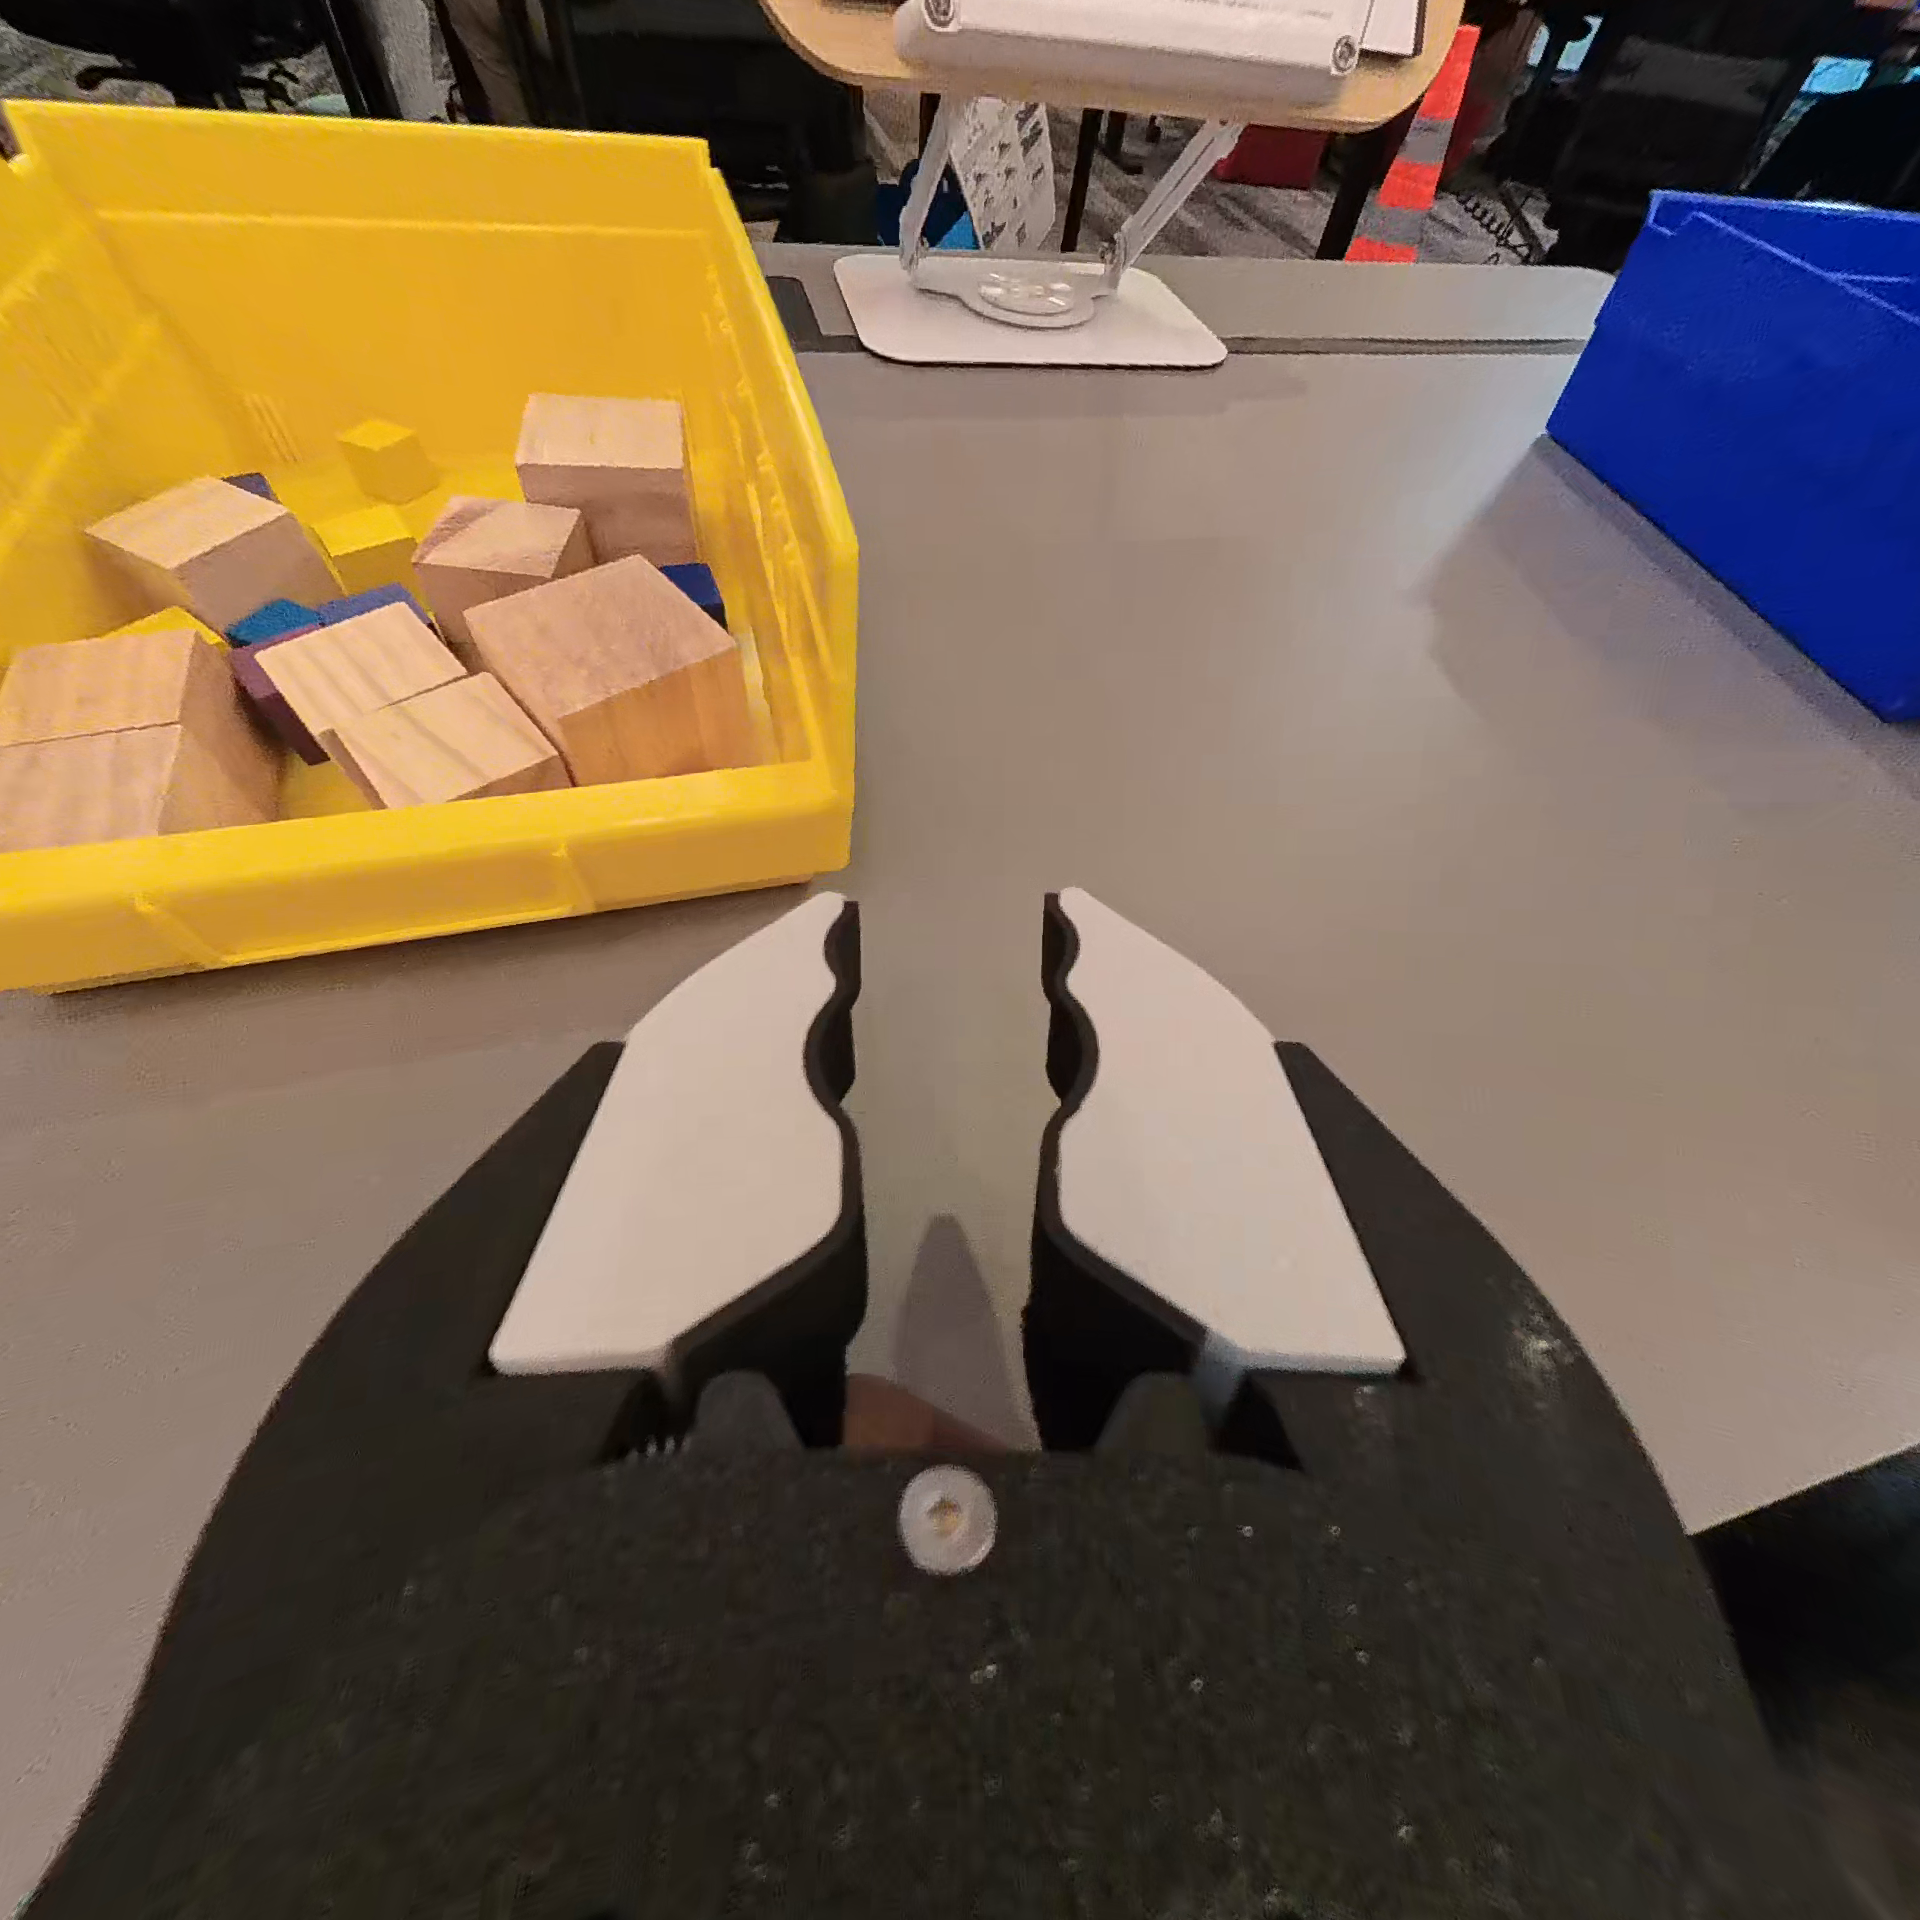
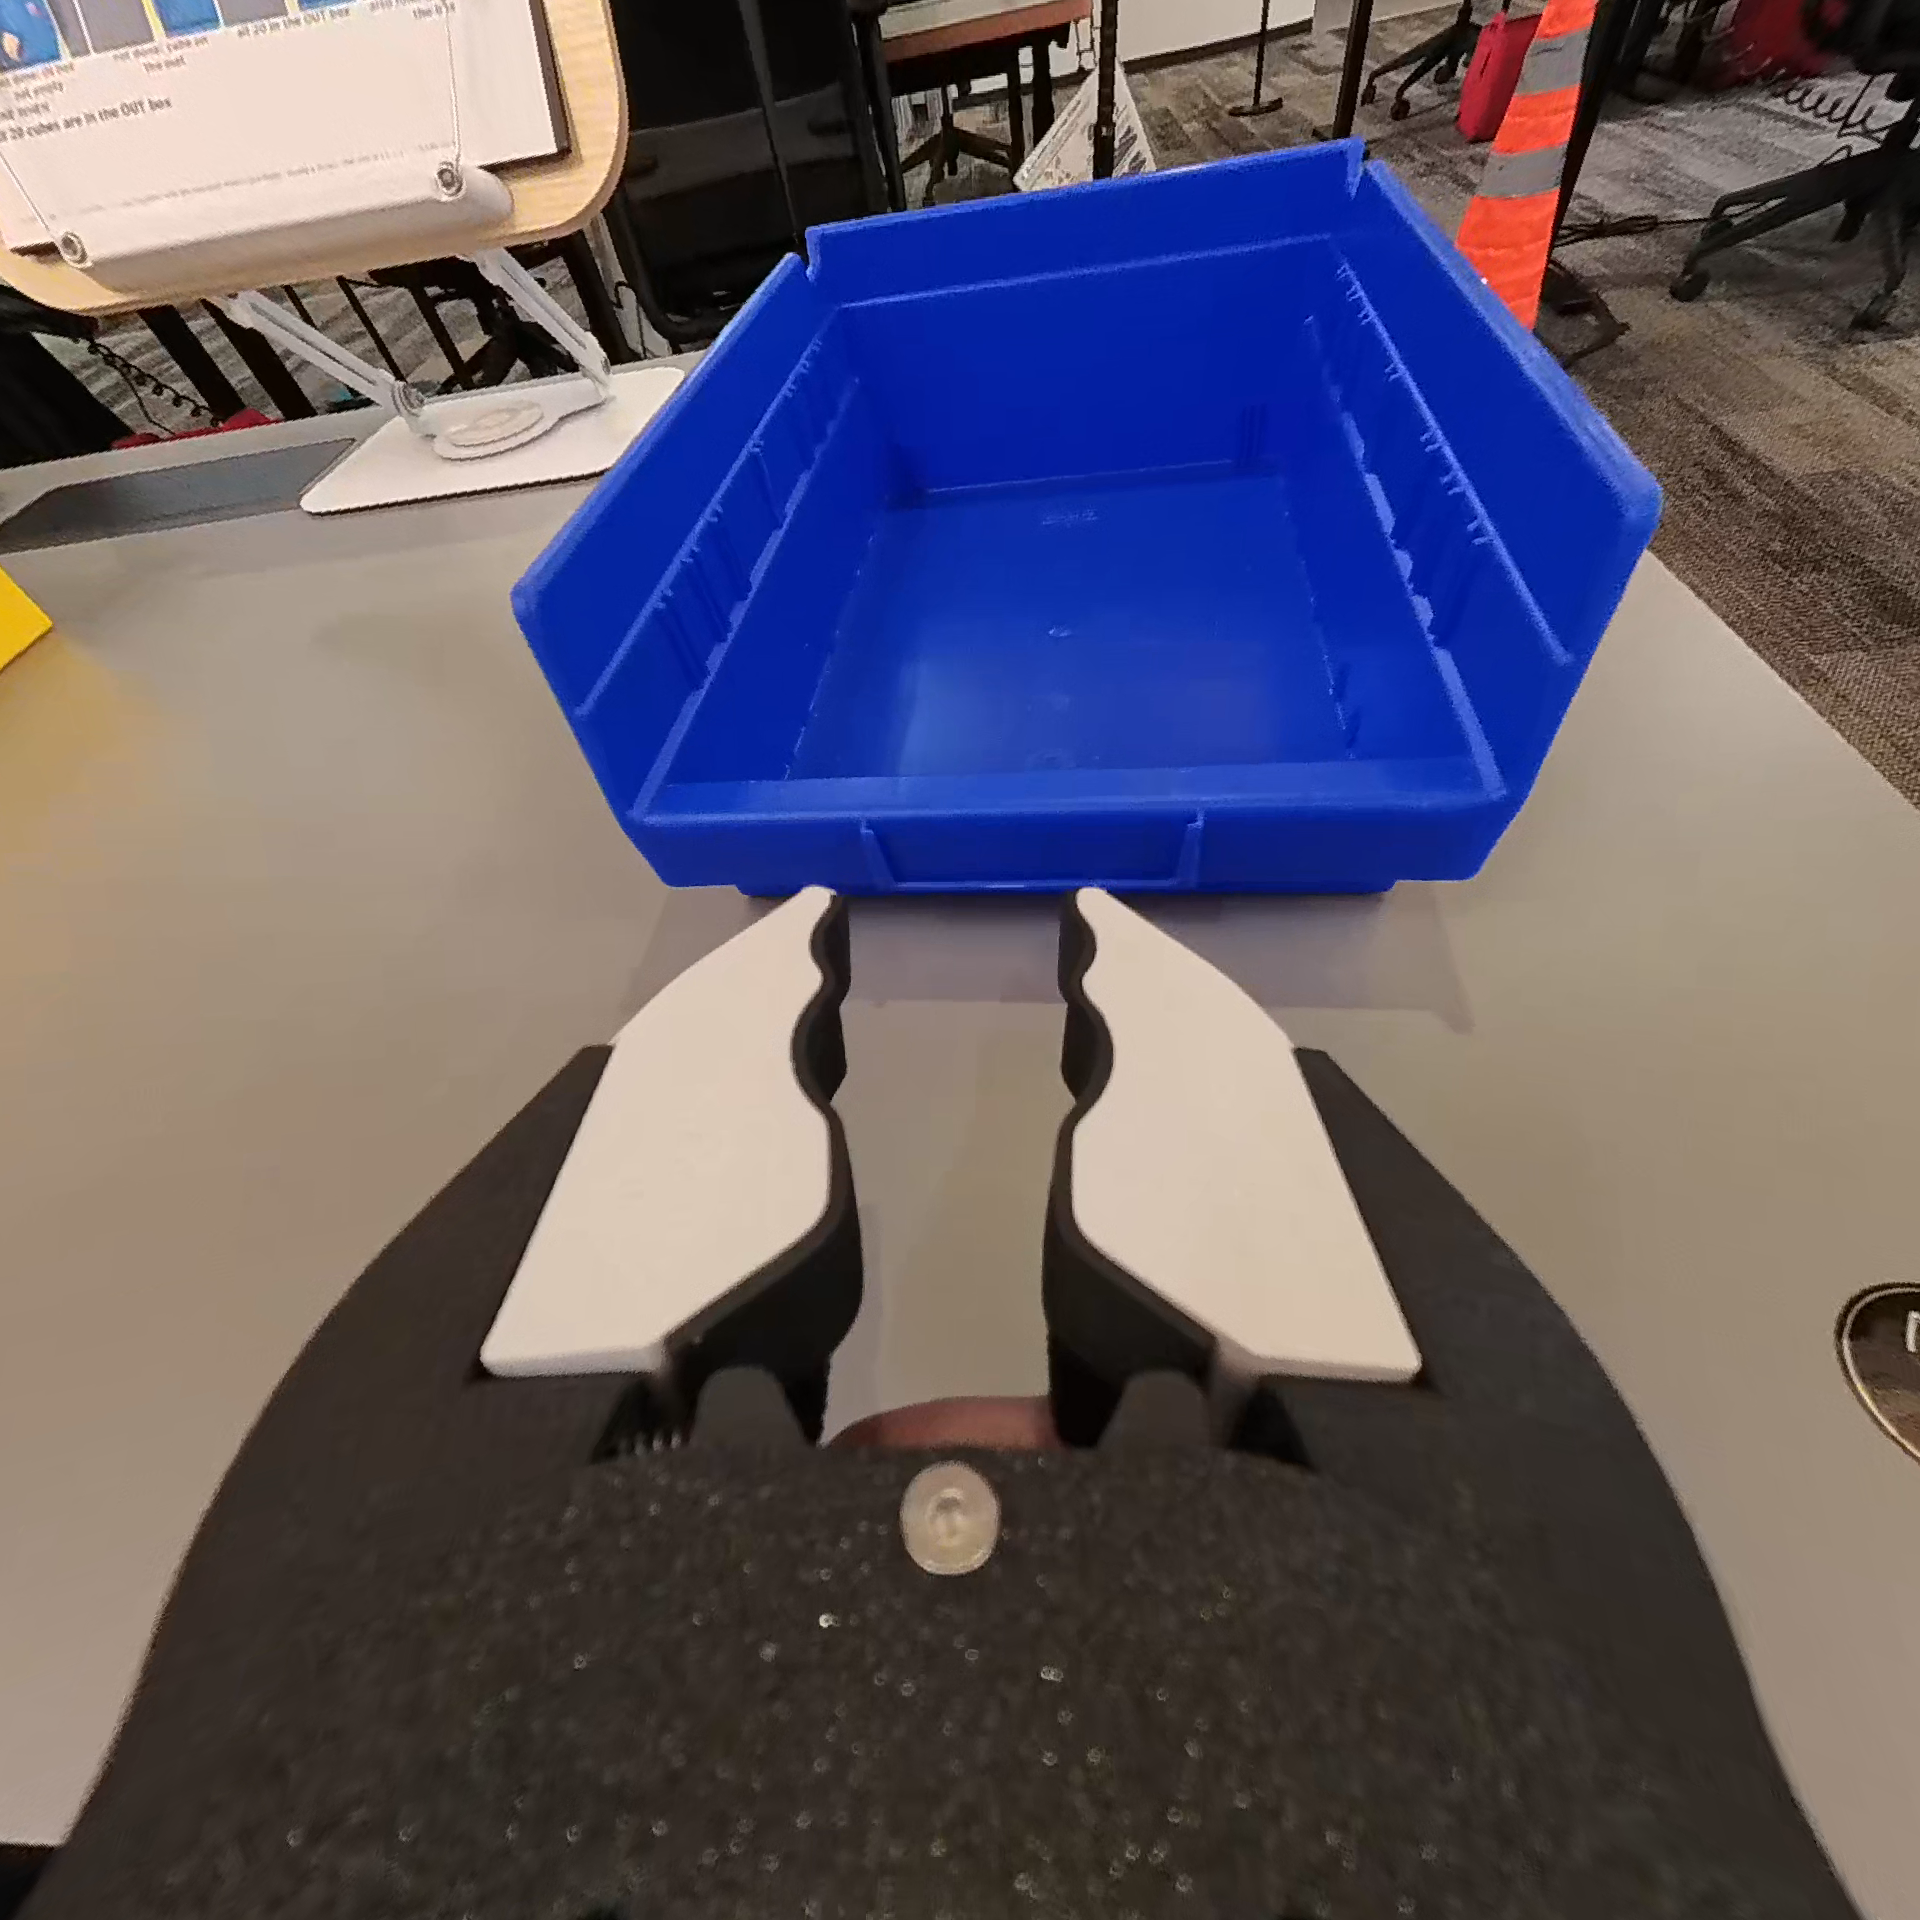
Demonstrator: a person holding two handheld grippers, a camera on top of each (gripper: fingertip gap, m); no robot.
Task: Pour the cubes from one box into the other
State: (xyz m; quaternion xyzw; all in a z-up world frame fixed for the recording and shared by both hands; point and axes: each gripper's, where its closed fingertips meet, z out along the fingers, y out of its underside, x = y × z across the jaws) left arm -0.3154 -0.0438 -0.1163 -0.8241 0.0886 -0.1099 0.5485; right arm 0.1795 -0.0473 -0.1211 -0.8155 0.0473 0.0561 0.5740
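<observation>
A yellow box stands on the grey table at the left of the left wrist view. It holds several wooden cubes and smaller yellow, blue and purple cubes. My left gripper is open and empty, just right of the yellow box's front corner. A blue box stands straight ahead in the right wrist view, and it is empty. It also shows in the left wrist view at the far right. My right gripper is open and empty, its tips just short of the blue box's low front wall.
A white stand base with a raised board stands at the table's back edge between the boxes. A corner of the yellow box shows at the left of the right wrist view. An orange cone and chairs stand on the floor beyond.
</observation>
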